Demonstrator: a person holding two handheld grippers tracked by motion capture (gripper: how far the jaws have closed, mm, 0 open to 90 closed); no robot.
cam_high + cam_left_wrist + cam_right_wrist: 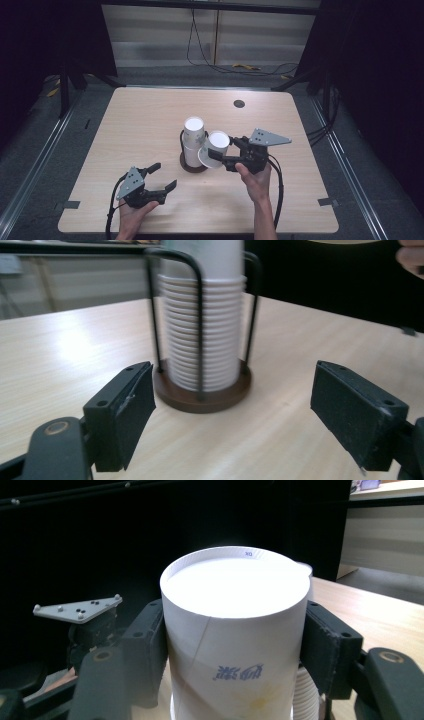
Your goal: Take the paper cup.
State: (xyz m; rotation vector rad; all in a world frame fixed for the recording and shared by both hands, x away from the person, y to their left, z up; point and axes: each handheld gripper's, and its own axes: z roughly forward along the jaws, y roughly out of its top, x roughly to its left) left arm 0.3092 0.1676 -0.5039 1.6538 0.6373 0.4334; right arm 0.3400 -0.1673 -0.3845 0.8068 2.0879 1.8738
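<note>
Right gripper (218, 156) pinches an upturned paper cup (216, 148) beside the cup stack (194, 142) in its wire holder (202, 395); left gripper (159, 180) waits spread nearby. Judged step: stacking or drawing a cup; next needs alignment over the stack.

matt paper cup (235, 645), pale wood-grain table (150, 115)

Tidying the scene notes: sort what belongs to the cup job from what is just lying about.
In the job:
- paper cup, clamped in right gripper
- cup stack
- wire holder
- left gripper, open

Lying about:
- floor cables
- table's round hole
</note>
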